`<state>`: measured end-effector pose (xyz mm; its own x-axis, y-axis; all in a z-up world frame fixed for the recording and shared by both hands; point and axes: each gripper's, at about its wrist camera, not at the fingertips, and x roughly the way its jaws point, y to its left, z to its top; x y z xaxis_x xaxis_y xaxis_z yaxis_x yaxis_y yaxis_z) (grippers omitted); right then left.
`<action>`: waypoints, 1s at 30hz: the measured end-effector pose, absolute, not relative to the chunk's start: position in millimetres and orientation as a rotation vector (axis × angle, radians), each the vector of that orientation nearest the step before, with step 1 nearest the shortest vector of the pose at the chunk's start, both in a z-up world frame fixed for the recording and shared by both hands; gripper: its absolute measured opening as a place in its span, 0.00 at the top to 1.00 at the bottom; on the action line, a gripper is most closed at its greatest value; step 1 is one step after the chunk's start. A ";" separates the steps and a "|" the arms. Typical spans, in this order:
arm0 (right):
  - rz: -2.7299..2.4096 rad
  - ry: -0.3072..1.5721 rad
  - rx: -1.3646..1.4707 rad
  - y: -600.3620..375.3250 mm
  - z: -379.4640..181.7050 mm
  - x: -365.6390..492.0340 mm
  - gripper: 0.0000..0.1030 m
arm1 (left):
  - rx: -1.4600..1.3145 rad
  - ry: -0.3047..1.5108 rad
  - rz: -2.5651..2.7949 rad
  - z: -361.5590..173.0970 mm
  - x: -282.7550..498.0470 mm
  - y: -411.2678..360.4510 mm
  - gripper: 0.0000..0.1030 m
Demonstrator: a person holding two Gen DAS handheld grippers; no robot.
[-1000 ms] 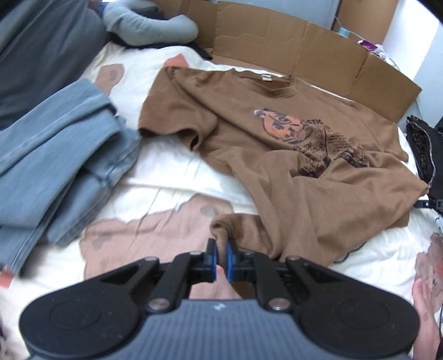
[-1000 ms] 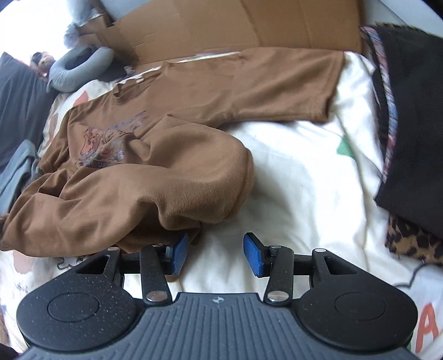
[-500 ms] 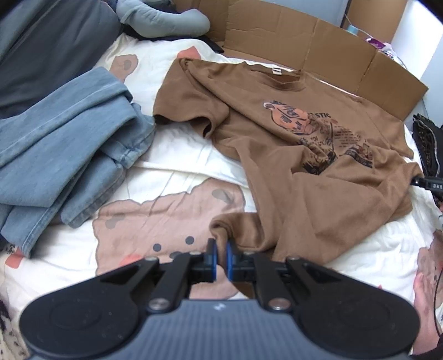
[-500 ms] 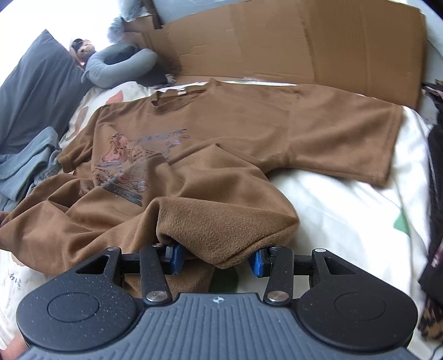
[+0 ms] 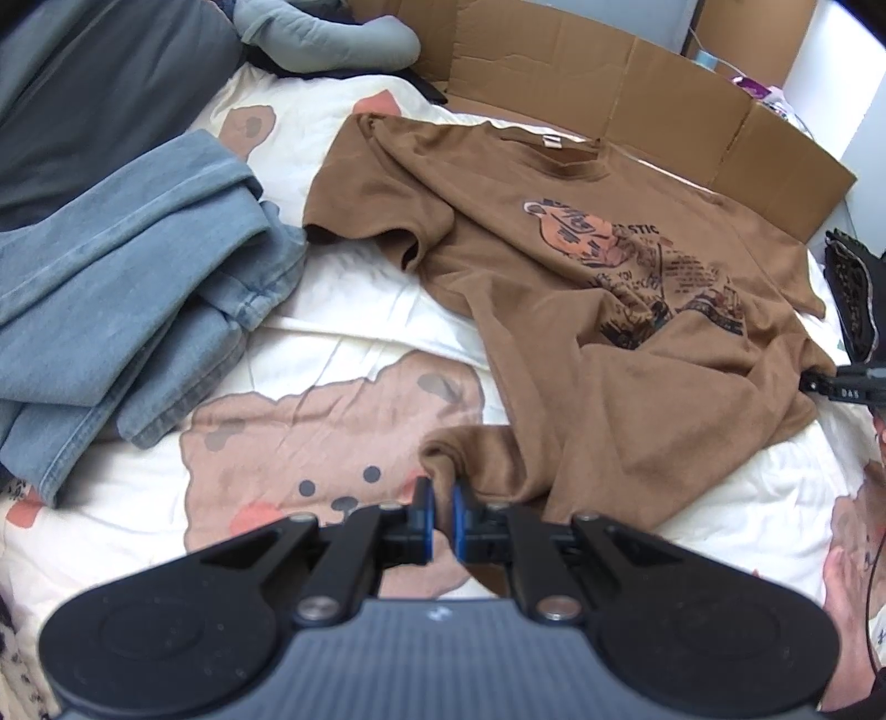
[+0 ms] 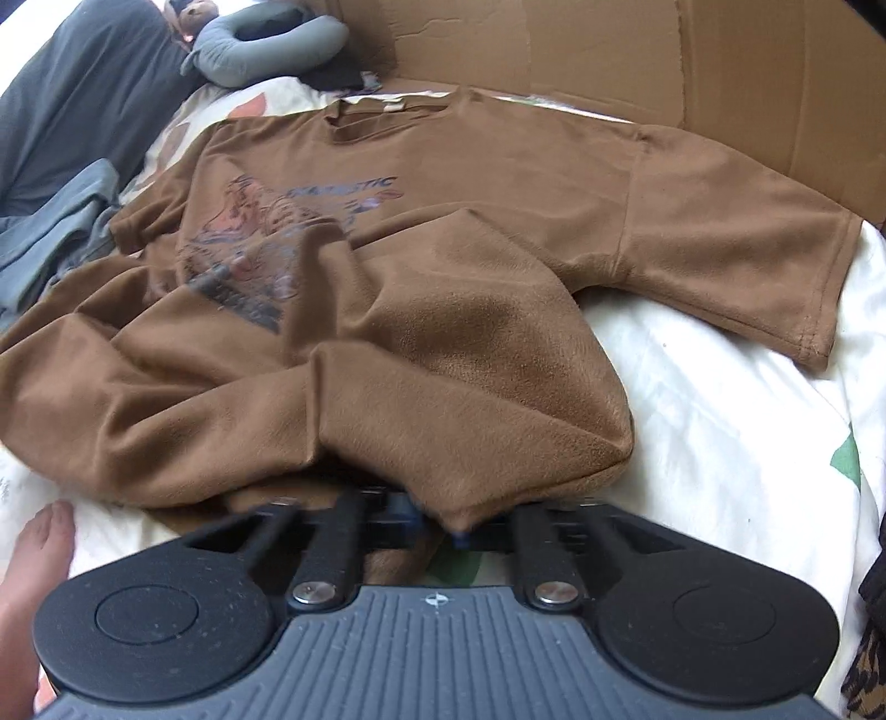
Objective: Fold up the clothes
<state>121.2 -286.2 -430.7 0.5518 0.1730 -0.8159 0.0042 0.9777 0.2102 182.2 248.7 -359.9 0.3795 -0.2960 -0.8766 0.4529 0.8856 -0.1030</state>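
A brown T-shirt (image 5: 581,332) with a printed chest picture lies face up on the bed, its lower part crumpled. My left gripper (image 5: 441,512) is shut on the near left hem corner, and cloth bunches up between its blue pads. In the right wrist view the shirt (image 6: 443,266) has its lower right part folded back into a thick roll. My right gripper (image 6: 437,523) sits under that roll with its jaws closing to a pinch on the fold's edge. Its pads are blurred and mostly covered by the cloth.
Folded blue jeans (image 5: 127,277) lie left of the shirt on the cartoon-print sheet (image 5: 332,421). A grey pillow (image 5: 83,99) and a neck pillow (image 5: 332,39) sit at the back left, with cardboard (image 5: 637,94) behind. Dark leopard-print clothes (image 5: 853,288) lie right. A bare foot (image 6: 33,554) rests near left.
My right gripper moved in under the folded-back lower edge of the shirt, and its wide jaws came together on it. The left gripper kept its pinch on the hem corner.
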 end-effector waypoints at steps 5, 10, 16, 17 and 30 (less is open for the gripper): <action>0.094 0.999 0.241 -290.6 -410.3 104.1 1.00 | 0.139 1.063 -0.493 -348.5 181.4 248.0 0.93; 0.049 1.006 0.307 -299.2 -379.8 81.7 1.00 | 0.100 1.043 -0.517 -331.6 177.4 247.6 0.93; 0.014 1.005 0.344 -305.9 -339.5 53.4 1.00 | 0.062 1.017 -0.536 -307.6 169.4 247.5 0.93; 0.010 1.003 0.346 -306.5 -332.6 49.2 1.00 | 0.054 1.013 -0.536 -303.4 167.9 248.0 0.93; -0.043 1.038 0.364 -314.6 -280.0 2.7 1.00 | -0.019 1.036 -0.511 -283.6 144.6 261.3 0.93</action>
